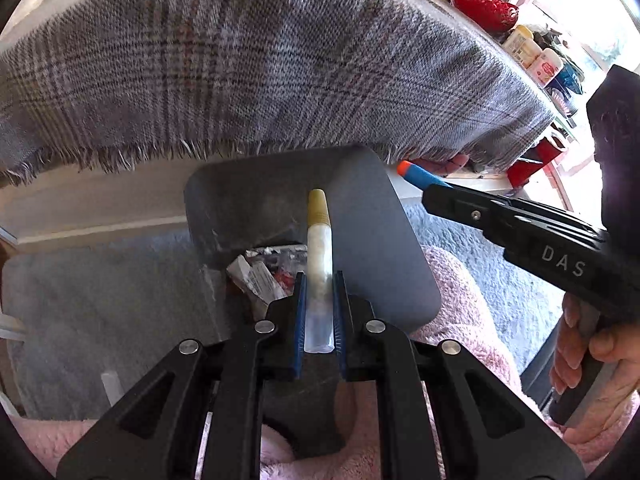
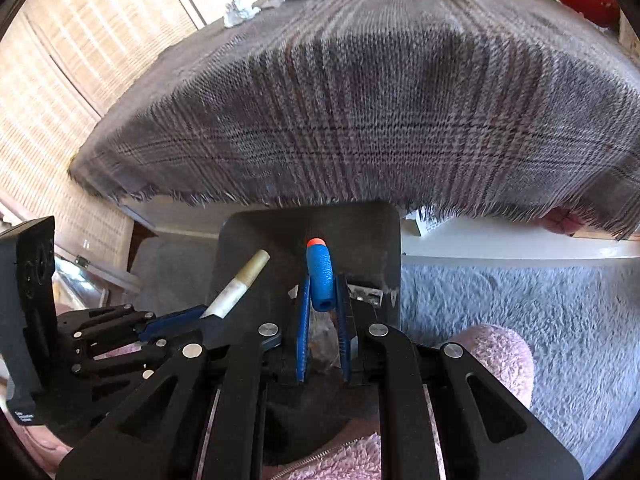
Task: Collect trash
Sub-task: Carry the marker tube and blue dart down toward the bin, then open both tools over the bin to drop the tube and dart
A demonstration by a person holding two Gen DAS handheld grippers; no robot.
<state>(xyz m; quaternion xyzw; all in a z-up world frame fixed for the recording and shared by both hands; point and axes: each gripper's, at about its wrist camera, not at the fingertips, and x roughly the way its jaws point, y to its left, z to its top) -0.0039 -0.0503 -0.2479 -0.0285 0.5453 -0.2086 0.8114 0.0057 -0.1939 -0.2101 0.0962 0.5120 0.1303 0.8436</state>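
Above the dark grey rectangular bin (image 1: pixel 376 240), the left tongs (image 1: pixel 319 300) pinch a whitish plastic tube with a yellow cap (image 1: pixel 319 264); the right tongs (image 2: pixel 323 308) clamp a blue foam dart with an orange tip (image 2: pixel 320 276). Best to centre each over the bin's opening before letting go.

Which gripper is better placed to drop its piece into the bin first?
Left, probably. The left gripper holds its white tube directly above the trash inside the gray bin. The right gripper holds its blue foam dart nearer the bin's right wall.
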